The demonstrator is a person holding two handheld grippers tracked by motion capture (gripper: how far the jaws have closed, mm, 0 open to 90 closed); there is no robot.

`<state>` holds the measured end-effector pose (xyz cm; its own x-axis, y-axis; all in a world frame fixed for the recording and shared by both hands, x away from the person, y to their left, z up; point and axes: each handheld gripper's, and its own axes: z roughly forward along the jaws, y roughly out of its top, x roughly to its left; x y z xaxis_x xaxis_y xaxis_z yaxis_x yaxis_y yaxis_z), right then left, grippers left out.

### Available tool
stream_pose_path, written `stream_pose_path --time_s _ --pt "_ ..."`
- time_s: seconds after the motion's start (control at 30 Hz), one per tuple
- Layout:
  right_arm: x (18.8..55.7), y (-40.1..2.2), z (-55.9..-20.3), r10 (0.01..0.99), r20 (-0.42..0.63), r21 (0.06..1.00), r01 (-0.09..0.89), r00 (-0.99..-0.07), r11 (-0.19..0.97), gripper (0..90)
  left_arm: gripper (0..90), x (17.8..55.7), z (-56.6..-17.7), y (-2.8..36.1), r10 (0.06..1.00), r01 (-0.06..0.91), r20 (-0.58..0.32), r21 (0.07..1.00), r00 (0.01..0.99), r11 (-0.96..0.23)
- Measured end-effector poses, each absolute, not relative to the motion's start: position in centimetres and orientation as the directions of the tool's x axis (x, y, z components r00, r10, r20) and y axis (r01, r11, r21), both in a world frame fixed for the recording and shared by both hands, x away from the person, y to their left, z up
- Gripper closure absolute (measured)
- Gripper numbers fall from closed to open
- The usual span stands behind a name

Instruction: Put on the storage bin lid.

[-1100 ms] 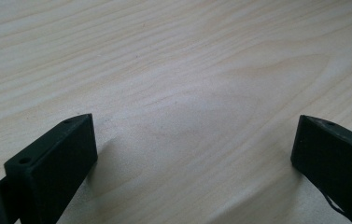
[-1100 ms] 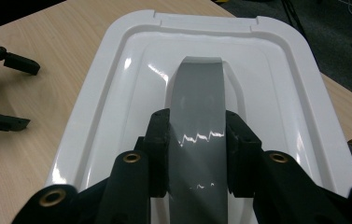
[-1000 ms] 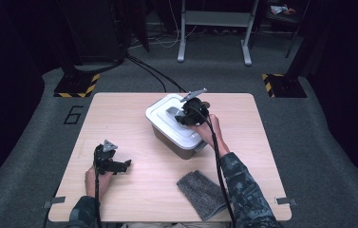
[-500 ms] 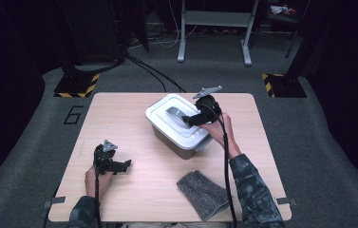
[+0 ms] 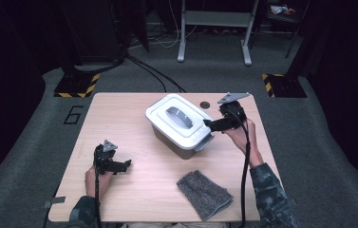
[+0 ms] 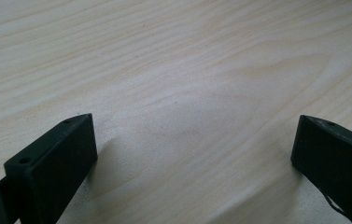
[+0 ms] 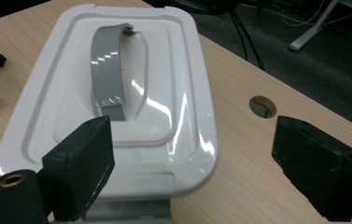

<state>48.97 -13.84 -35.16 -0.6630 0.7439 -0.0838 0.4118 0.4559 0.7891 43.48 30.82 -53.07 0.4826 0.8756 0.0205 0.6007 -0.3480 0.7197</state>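
A white box with a shut lid (image 5: 179,124) stands mid-table, a grey handle (image 5: 180,117) lying flat on its top. My right gripper (image 5: 210,124) hovers at the box's right end and points left at it. In the right gripper view the lid (image 7: 117,93) and handle (image 7: 113,70) lie ahead. The right gripper (image 7: 197,158) is open; its jaws have just been opening, and they grip nothing. My left gripper (image 5: 124,165) rests at the table's front left. It is open (image 6: 192,144) over bare wood.
A grey cloth (image 5: 204,194) lies near the front edge, right of centre. A small round hole (image 5: 205,104) is in the tabletop behind the box. A grey latch (image 5: 205,142) sticks out at the box's right end. Dark floor surrounds the table (image 5: 134,114).
My right gripper has moved right, from over the lid's handle to beside the box's right end, and its jaws have spread. The left gripper has stayed put.
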Motion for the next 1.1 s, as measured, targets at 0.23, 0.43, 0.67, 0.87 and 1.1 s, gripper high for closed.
stream_pose_path --time_s 0.23,0.43,0.67,0.87,1.1 --pt "47.3 -16.8 -36.2 0.785 -0.084 0.797 0.432 -0.614 0.423 9.3 0.0 43.5 -53.1 30.8 0.875 0.601 0.021 0.719 0.483 -0.348" --pt "46.2 -19.2 -38.5 0.81 -0.072 0.787 0.466 -0.582 0.404 6.7 0.0 43.5 -53.0 30.8 0.874 0.603 0.02 0.716 0.486 -0.352" --pt "44.9 -21.8 -42.3 0.849 -0.06 0.774 0.513 -0.525 0.371 5.5 0.0 43.5 -53.1 30.8 0.875 0.602 0.021 0.718 0.484 -0.35" --pt "43.5 -24.1 -46.8 0.876 -0.058 0.746 0.562 -0.479 0.357 4.0 0.0 43.5 -53.1 30.8 0.876 0.602 0.017 0.72 0.481 -0.345" --pt "42.2 -25.0 -50.8 0.897 -0.056 0.717 0.607 -0.438 0.341 3.8 0.0 43.5 -53.0 30.8 0.874 0.607 0.014 0.715 0.485 -0.348"
